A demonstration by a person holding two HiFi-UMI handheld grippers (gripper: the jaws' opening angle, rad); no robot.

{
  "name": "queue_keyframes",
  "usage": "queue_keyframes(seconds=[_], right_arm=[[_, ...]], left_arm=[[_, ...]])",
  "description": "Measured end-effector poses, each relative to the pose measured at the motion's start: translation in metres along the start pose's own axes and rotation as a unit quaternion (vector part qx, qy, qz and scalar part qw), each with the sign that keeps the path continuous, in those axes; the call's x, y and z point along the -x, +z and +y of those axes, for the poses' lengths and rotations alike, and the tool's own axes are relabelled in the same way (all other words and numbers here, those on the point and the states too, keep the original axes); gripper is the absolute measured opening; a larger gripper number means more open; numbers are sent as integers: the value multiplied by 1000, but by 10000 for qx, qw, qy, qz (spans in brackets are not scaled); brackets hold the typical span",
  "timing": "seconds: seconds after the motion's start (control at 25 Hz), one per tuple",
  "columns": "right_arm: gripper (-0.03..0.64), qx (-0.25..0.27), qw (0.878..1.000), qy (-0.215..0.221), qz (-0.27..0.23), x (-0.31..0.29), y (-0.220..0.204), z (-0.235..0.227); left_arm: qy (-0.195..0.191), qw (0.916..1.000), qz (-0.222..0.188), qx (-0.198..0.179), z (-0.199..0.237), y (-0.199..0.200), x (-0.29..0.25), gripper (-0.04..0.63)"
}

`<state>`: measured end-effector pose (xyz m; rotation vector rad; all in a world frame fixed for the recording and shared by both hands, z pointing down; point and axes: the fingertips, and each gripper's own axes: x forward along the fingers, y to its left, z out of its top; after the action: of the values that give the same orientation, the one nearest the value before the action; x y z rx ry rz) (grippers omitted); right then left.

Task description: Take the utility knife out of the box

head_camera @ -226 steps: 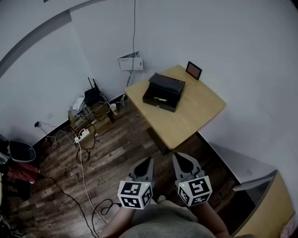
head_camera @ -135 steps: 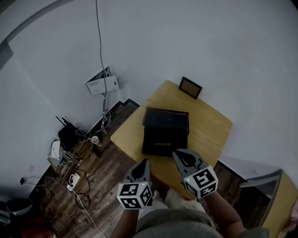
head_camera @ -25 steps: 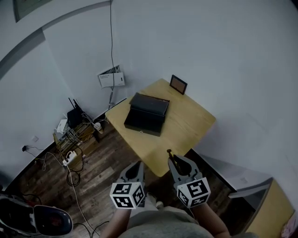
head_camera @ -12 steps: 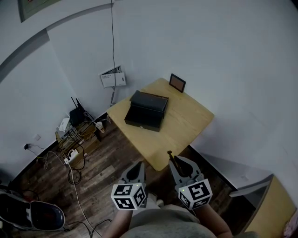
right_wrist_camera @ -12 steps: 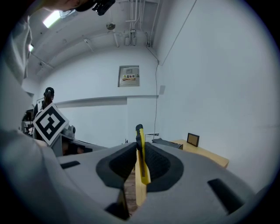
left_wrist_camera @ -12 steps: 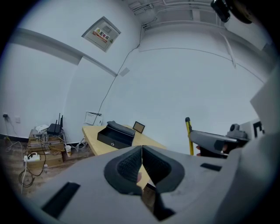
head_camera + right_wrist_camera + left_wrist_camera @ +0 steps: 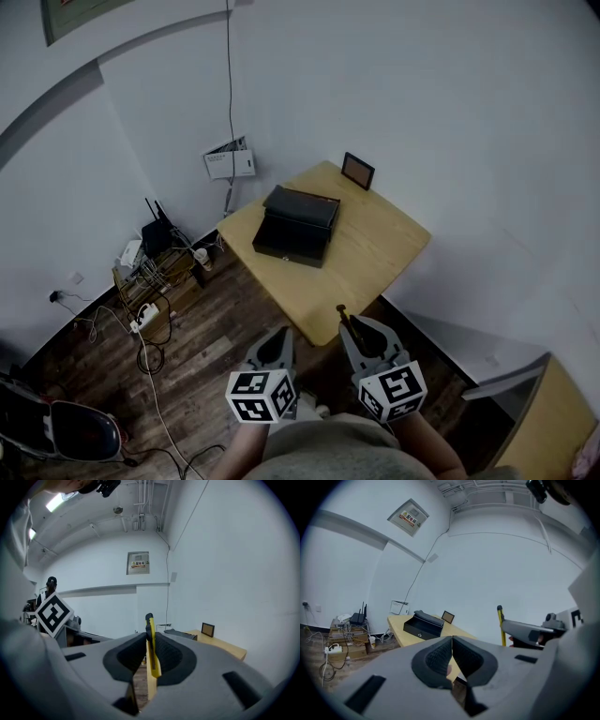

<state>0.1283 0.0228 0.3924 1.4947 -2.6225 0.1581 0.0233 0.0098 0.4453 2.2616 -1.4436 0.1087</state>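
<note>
The right gripper (image 7: 149,639) is closed on a slim yellow utility knife with a black tip (image 7: 151,656), which is held upright between the jaws, clear of the box. The left gripper (image 7: 452,644) is shut, with nothing held. The black rectangular box (image 7: 295,225) is seen well apart from both grippers, lid open, on a light wooden table (image 7: 375,253).

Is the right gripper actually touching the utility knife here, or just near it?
Touching. The right gripper view shows the right gripper with its jaws closed on the yellow utility knife, a pad pressed against each side.
</note>
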Motion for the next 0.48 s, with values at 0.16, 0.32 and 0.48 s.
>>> queue_keyframes(seconds=[0.16, 0.32, 0.48], right_arm=[[49, 1, 10000, -13, -9, -1, 1, 1], [49, 2, 10000, -9, -7, -3, 2, 0], [49, 42, 10000, -28, 3, -3, 1, -1]], left_arm=[[1, 10000, 7, 9, 1, -1, 0, 3], [10, 10000, -6, 48, 2, 1, -2, 3], [16, 10000, -26, 72, 2, 0, -3, 3]])
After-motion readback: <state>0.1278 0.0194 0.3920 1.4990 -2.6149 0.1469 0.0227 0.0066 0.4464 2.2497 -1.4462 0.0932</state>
